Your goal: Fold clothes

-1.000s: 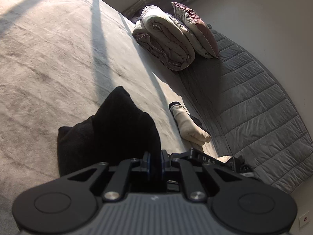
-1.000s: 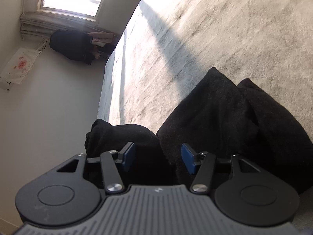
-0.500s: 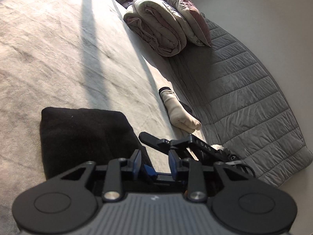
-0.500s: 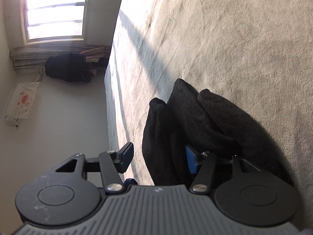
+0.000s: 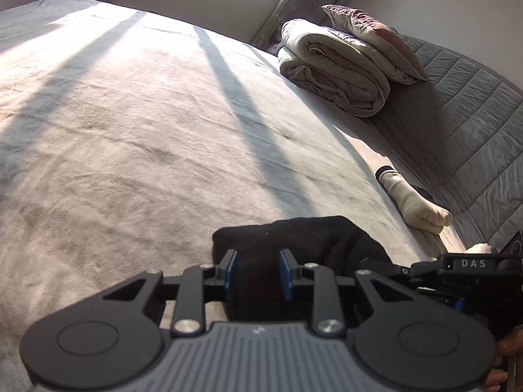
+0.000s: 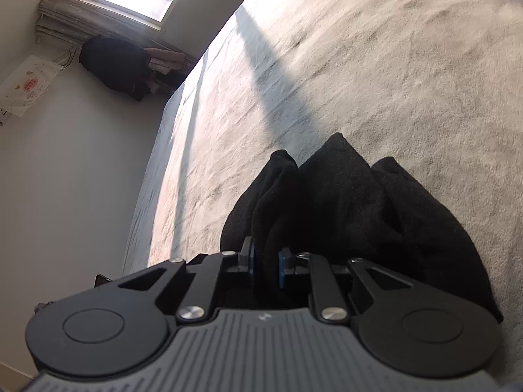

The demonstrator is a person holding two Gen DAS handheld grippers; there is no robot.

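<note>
A black garment (image 5: 294, 238) lies bunched on the beige bed (image 5: 130, 130). My left gripper (image 5: 258, 271) hovers at the garment's near edge. Its blue pads (image 5: 230, 269) stand apart with black cloth between them, not pinched, and the jaws are closing slightly. In the right wrist view the same garment (image 6: 359, 202) shows as several thick folds. My right gripper (image 6: 266, 261) is closing, its pads narrowed onto one upright fold. The right tool's black frame (image 5: 470, 264) reaches into the left wrist view from the right, touching the garment.
A cream sock (image 5: 412, 202) lies near the bed's right edge. A folded duvet (image 5: 333, 75) with a pillow (image 5: 376, 36) sits at the back right, beside a grey quilted cover (image 5: 464, 124). Dark clothes (image 6: 114, 62) hang under the window. A hand (image 5: 506, 352) shows at bottom right.
The left gripper let go of the raised black fold, which dropped flat, then settled with cloth between its pads. The right gripper's wide jaws narrowed onto a fold.
</note>
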